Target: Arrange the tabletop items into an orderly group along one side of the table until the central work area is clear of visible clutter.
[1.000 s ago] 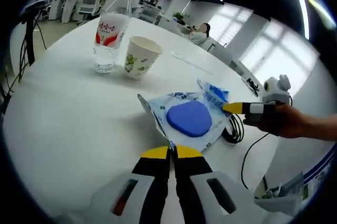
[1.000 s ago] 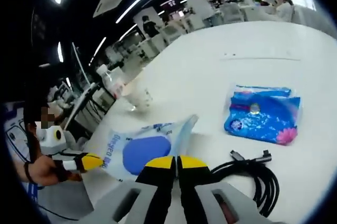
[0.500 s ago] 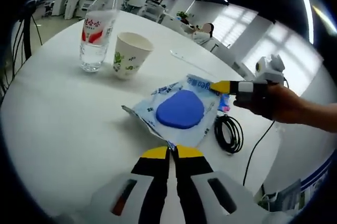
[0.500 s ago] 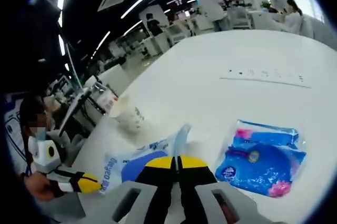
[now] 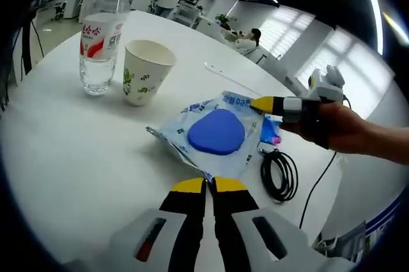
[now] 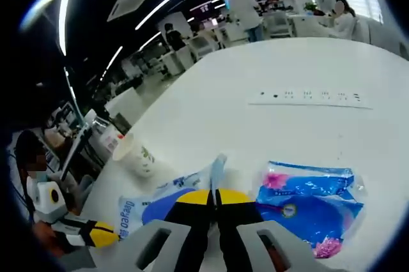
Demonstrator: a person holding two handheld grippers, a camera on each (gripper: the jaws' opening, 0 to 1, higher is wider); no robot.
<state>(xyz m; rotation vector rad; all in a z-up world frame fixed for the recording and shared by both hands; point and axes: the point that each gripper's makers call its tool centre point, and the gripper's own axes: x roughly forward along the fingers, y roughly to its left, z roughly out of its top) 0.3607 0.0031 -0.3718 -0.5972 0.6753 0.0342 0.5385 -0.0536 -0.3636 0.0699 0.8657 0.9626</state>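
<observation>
A clear plastic bag with a blue pad inside lies between the two grippers. My left gripper is shut on its near corner. My right gripper, held by a hand, comes in from the right and is shut on the bag's far edge. In the right gripper view, that gripper pinches the upright edge of the bag, and the left gripper shows at the lower left. A blue tissue pack lies just right of the bag, partly hidden behind it.
A water bottle and a paper cup stand on the white round table at the far left. A coiled black cable lies right of the bag. A white power strip lies farther back. People and desks are beyond.
Both grippers have carried the bag closer to the cup and bottle. The cable has slipped out of the right gripper view, and the tissue pack now sits close beside that gripper.
</observation>
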